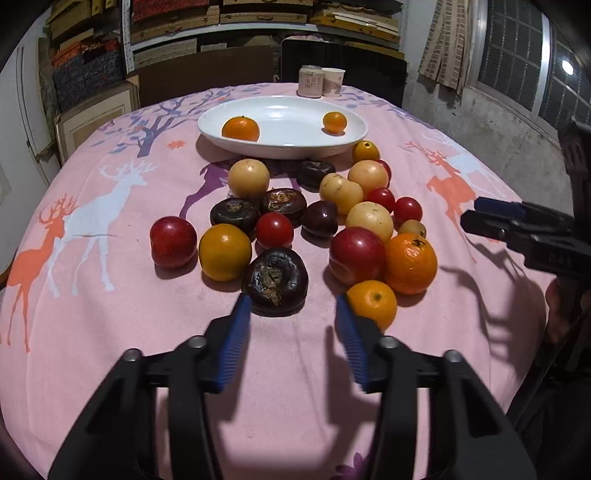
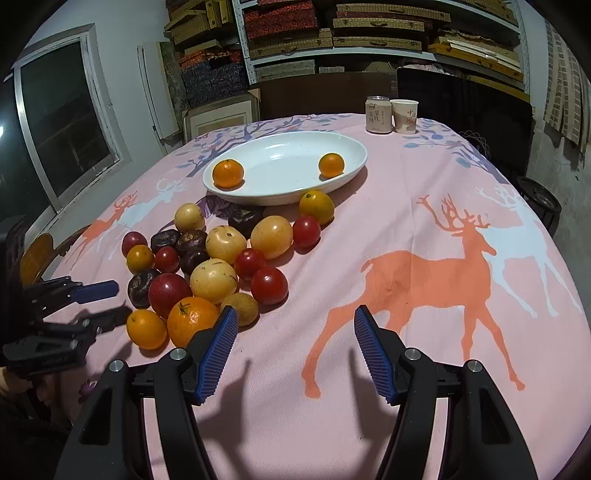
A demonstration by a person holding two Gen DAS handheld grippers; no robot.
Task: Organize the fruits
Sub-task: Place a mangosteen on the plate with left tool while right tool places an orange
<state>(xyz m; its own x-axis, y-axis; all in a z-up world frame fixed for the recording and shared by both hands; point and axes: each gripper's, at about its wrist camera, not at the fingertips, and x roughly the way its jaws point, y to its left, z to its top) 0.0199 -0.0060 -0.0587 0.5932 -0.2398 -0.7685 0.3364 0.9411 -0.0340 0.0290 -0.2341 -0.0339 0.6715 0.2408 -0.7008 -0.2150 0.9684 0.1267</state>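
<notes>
- Centrally on the pink deer-print tablecloth (image 2: 461,177) lies a loose heap of fruits (image 1: 295,218): red, yellow, orange and dark purple-brown ones, most of them touching a neighbour.
- Behind the heap sits a white oval dish (image 1: 282,127) with two oranges in it, a larger one (image 1: 240,128) at its left end and a smaller one (image 1: 334,122) at its right end, well apart from each other.
- The left gripper (image 1: 293,310) points down at the near edge of the heap, its blue-padded jaws parted and gripping nothing; only bare cloth lies between them.
- One pad tip is just beside a dark wrinkled fruit (image 1: 275,280), the other just beside a small orange (image 1: 371,302); whether either tip touches cannot be told.
- The right gripper (image 2: 293,321) hangs over the orange deer print to the right of the heap, its jaws standing moderately apart and empty.
- Its left pad tip overlaps a big orange (image 2: 192,319) and a small brownish fruit (image 2: 242,308) at the heap's near corner.
- At the far edge of the table a drink can (image 2: 378,114) and a paper cup (image 2: 404,116) stand side by side.
- Beyond them, shelves (image 2: 369,33) are stacked with flat boxes.
</notes>
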